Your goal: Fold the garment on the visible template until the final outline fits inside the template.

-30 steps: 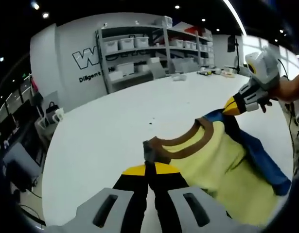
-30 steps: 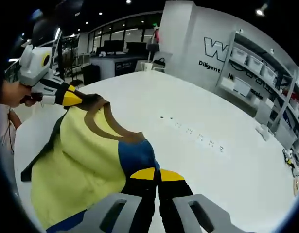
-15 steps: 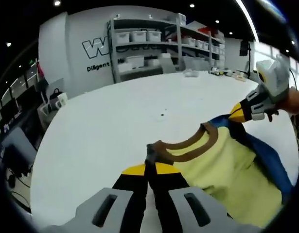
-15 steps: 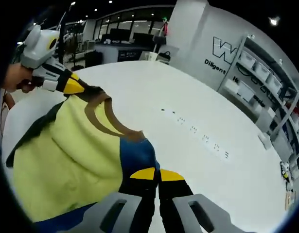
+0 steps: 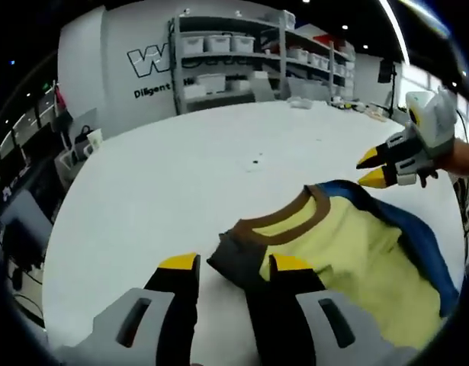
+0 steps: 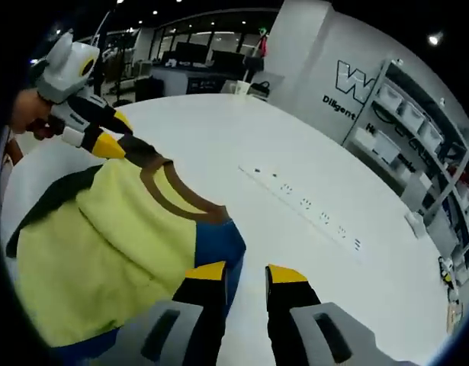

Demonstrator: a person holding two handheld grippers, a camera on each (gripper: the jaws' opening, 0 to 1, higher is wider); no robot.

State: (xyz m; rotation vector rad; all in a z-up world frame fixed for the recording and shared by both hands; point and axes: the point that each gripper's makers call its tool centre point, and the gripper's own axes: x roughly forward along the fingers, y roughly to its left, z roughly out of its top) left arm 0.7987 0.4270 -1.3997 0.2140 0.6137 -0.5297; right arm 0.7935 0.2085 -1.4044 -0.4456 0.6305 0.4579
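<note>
The shirt (image 5: pixel 348 259) lay spread on the white counter (image 5: pixel 173 175), neckline toward the far edge, apparently just laid out flat so folding could begin. No template outline could be made out on the counter, so whether the shirt sat inside one cannot be told.

The left gripper (image 5: pixel 236 268) had its fingers parted and held nothing; the dark shoulder corner of the shirt lay loose between them. In the right gripper view that same gripper (image 6: pixel 108 133) hovered at the far shoulder, yellow tips apart. The right gripper (image 6: pixel 248 274) was likewise open and empty, its fingers just at the blue shoulder; from the other side it (image 5: pixel 375 168) showed spread tips just above the collar edge.

The shirt was soft knit: a pale yellow body, a brown ribbed collar (image 6: pixel 173 194) curving in a shallow arc, blue and dark sleeves. It sagged in gentle wrinkles, limp enough to need a pinch at each corner.
</note>
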